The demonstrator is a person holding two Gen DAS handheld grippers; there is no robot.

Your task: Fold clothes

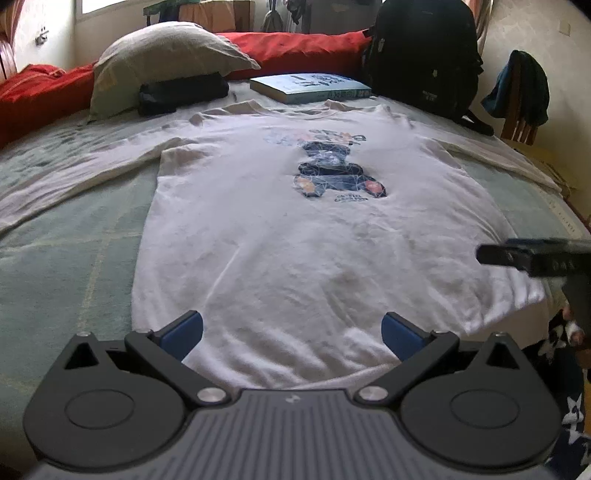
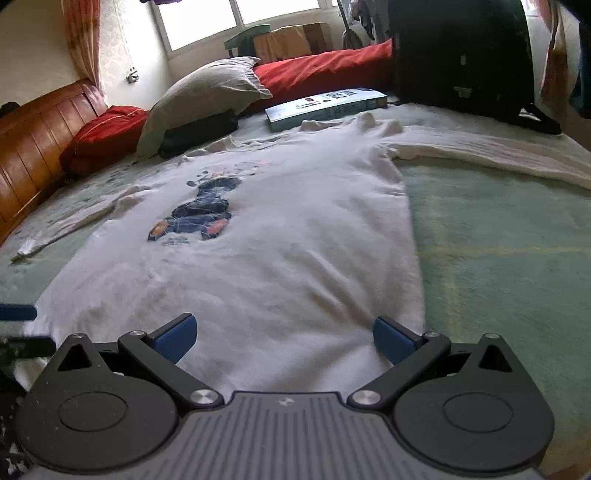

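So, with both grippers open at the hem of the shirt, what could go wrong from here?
1. The left gripper and right gripper may pinch the green bedcover along with the white long-sleeved shirt.
2. A fold toward the collar could hit the book.

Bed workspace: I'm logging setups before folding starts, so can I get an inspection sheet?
Surface: bed with a pale green cover, lightly creased.
Job's things: white long-sleeved shirt lying flat, print up, sleeves spread to both sides.
Clutter: book, grey pillow on a dark bundle, black backpack, red bedding.
Grippers: left gripper and right gripper both open, at the shirt's hem, holding nothing.
Cables: nothing seen.
Surroundings: wooden headboard, window, chair draped with clothing.
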